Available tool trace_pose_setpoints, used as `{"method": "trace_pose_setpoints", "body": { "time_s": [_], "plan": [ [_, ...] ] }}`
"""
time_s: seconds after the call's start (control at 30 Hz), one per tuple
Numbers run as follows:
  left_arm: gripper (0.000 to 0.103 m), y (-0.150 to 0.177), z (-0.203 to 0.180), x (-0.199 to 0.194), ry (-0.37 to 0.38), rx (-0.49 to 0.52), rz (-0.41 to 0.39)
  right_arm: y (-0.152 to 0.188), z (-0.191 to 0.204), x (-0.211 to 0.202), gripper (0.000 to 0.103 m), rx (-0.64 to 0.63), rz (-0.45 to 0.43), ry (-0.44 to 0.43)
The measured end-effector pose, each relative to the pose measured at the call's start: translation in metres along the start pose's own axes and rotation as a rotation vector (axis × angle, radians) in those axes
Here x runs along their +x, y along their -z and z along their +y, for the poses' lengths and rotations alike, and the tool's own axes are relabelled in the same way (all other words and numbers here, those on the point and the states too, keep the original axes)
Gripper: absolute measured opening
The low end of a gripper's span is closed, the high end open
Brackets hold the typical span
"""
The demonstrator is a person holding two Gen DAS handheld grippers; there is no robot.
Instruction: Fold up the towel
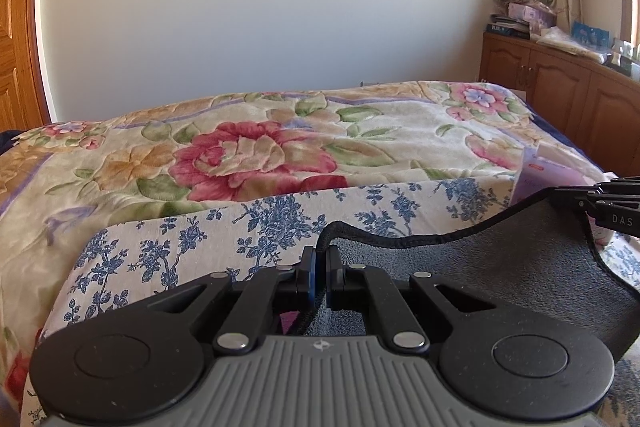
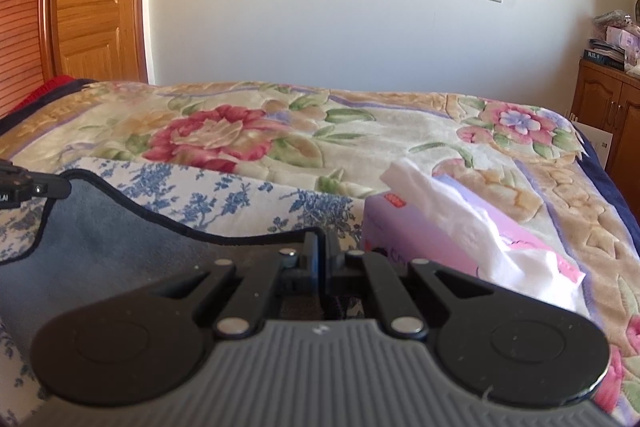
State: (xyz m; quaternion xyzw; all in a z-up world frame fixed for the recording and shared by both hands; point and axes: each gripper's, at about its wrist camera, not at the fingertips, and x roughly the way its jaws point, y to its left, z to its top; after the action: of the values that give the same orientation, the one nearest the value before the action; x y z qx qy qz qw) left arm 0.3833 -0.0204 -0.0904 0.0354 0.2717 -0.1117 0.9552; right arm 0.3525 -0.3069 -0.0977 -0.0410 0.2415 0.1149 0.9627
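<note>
Left wrist view: the left gripper (image 1: pixel 319 267), black with blue pads, is closed on the dark-bound edge of the grey terry towel (image 1: pixel 500 267). The towel sags between the two tools, lifted above a white cloth with blue floral print (image 1: pixel 260 223) that lies over a plush cream blanket with large red and pink flowers (image 1: pixel 256 155) covering the bed. At far right the right gripper (image 1: pixel 580 197) enters from the side, its tips meeting the towel's far corner; a lilac tissue box (image 1: pixel 540 175) shows just behind it. A brown wooden cabinet (image 1: pixel 560 87) stands against the wall beyond.

Right wrist view: the left gripper (image 2: pixel 48 187) sits at the left border, holding the towel's corner. The grey towel (image 2: pixel 120 239) spans rightward to the right gripper (image 2: pixel 322 251), whose jaws are drawn together with the bound edge running into them; the contact itself is blurred, so the pinch is probable rather than certain. Just right of it lies the lilac tissue box (image 2: pixel 420 235), a white tissue (image 2: pixel 460 215) spilling from it, on the flowered blanket (image 2: pixel 280 131).
</note>
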Motion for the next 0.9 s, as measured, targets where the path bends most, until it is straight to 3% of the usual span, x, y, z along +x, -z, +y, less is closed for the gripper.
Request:
{"method": "trace_pose_setpoints", "body": {
  "time_s": [0.43, 0.6, 0.67, 0.7, 0.73, 0.9],
  "plan": [
    [0.007, 0.015, -0.002, 0.021, -0.024, 0.024, 0.029, 0.010, -0.002, 0.012, 0.005, 0.021, 0.033, 0.013],
    [0.010, 0.015, -0.003, 0.020, -0.027, 0.021, 0.036, 0.009, -0.003, 0.009, 0.015, 0.020, 0.032, 0.029],
    [0.022, 0.014, -0.004, 0.018, -0.029, 0.020, 0.040, 0.008, -0.003, 0.005, 0.028, 0.020, 0.031, 0.040],
    [0.032, 0.014, -0.005, 0.016, -0.030, 0.018, 0.039, 0.007, -0.003, 0.002, 0.044, 0.022, 0.028, 0.045],
    [0.037, 0.014, -0.005, 0.013, -0.032, 0.016, 0.038, 0.007, -0.002, -0.001, 0.049, 0.027, 0.022, 0.044],
    [0.044, 0.012, -0.009, -0.002, -0.040, 0.021, 0.049, 0.004, 0.003, -0.021, 0.049, 0.033, 0.017, 0.039]
  ]
}}
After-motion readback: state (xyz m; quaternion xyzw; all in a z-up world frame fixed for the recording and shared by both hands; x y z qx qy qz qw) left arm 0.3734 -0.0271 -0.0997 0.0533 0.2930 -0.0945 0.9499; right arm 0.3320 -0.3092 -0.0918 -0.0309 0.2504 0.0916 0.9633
